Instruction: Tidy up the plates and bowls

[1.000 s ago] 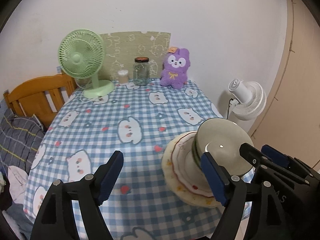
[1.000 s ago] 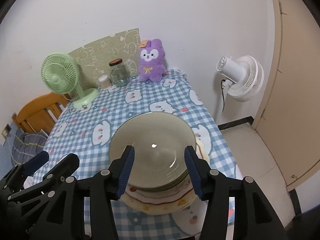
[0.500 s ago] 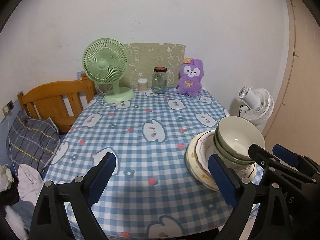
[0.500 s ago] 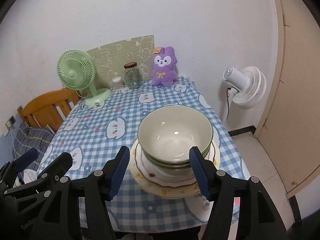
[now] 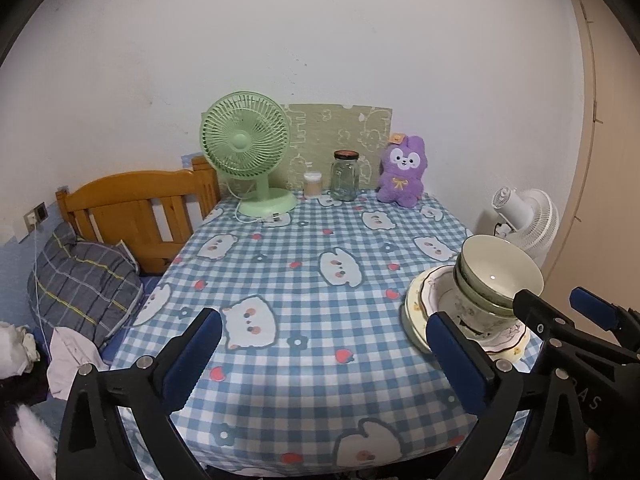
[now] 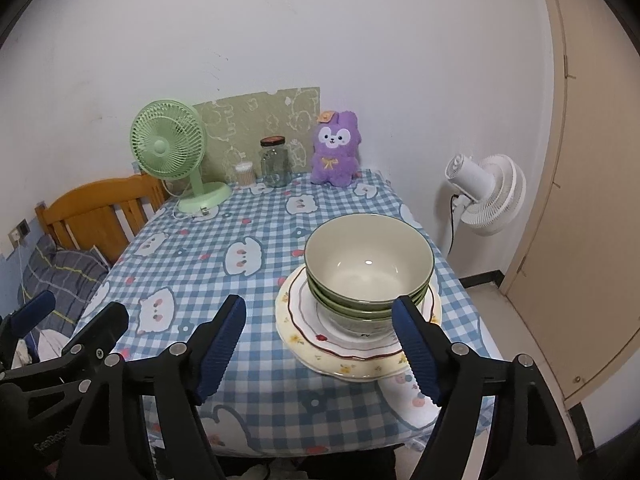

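Crockery sits gathered in one pile near the right-hand front corner of the checked tablecloth (image 6: 248, 280): green bowls (image 6: 369, 268) nested one inside another, standing on a stack of plates (image 6: 320, 332) with wavy, red-lined rims, the widest, yellow-flowered one at the bottom. That order looks deliberate, broad flat pieces below and deep ones above, so the pile stays low and steady; it does lie close to the table's edge, which I judge a small risk if it is nudged. The right gripper (image 6: 320, 344) hangs just in front of the pile, its blue pads spread wide with nothing pressed between them; its jaws have just been opening, and the bowls stand free beyond the tips, which fits a let-go after setting the top bowl down. The left gripper (image 5: 320, 352) is also spread to its widest, jaws just opened further, over bare cloth to the left of the pile, holding nothing; the bowls (image 5: 496, 276) show off to its right. Along the far wall the green desk fan (image 5: 248, 152), glass jar (image 5: 345, 176) and purple plush rabbit (image 5: 401, 176) stand well apart from the dishes. No loose plate or bowl shows elsewhere, so the sorting seems done or nearly so.
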`<state>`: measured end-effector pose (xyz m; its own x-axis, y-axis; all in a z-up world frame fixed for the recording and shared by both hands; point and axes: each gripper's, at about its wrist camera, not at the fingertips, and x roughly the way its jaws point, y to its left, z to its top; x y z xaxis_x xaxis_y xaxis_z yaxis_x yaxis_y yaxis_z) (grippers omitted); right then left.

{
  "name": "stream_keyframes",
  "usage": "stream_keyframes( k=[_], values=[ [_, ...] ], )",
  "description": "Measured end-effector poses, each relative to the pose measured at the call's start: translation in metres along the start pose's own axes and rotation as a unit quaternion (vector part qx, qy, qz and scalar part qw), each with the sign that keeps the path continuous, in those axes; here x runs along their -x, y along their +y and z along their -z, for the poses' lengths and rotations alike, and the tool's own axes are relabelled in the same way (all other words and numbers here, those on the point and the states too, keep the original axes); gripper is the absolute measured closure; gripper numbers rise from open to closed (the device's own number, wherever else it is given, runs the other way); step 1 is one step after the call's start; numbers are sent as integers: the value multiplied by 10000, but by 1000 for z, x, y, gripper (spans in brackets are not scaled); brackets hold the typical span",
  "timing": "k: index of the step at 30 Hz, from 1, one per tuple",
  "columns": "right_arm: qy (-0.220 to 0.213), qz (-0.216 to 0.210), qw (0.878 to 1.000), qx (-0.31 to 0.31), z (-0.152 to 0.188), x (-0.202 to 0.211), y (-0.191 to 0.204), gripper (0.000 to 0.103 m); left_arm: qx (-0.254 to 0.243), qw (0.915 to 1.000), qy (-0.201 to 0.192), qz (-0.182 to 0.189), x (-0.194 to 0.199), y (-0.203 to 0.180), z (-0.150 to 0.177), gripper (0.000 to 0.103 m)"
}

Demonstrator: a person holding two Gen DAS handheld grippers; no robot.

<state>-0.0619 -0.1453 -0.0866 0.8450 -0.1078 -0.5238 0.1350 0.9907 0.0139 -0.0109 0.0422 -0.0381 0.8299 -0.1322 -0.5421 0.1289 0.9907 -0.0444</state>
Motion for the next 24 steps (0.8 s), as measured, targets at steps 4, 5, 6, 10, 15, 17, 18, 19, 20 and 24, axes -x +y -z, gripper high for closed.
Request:
stream_keyframes(
  k=[4, 5, 6, 10, 15, 17, 18, 19, 20, 24],
  values=[
    [-54, -41, 10000, 16, 4, 4, 7, 22, -47, 9999, -44, -126, 3, 6, 3, 0],
    [-69, -38, 10000, 24, 5, 5, 8, 21, -44, 9999, -45, -117, 3, 7, 4, 0],
    [-89, -36, 9999, 32, 5, 5, 10, 21, -21, 9999, -33, -102, 2, 9, 4, 0],
    [-136, -54, 9999, 31, 5, 7, 14, 21, 5, 9999, -35, -115, 2, 12, 4, 0],
    [-174, -50, 9998, 5, 6, 8, 19, 20, 1, 9999, -61, -98, 2, 15, 2, 0],
    [-187, -42, 9998, -26, 6, 9, 19, 20, -11, 9999, -78, -103, 2, 15, 2, 0],
    [-188, -37, 9998, -35, 6, 9, 19, 20, -12, 9999, -87, -110, 2, 14, 2, 0],
    [-186, -34, 9998, -44, 5, 9, 19, 20, -7, 9999, -96, -111, 2, 14, 2, 0],
    [-187, -36, 9998, -42, 5, 9, 18, 20, 6, 9999, -100, -107, 2, 14, 2, 0],
    [-201, -24, 9998, -47, 5, 10, 18, 20, 52, 9999, -113, -109, 4, 13, 3, 0]
  ],
)
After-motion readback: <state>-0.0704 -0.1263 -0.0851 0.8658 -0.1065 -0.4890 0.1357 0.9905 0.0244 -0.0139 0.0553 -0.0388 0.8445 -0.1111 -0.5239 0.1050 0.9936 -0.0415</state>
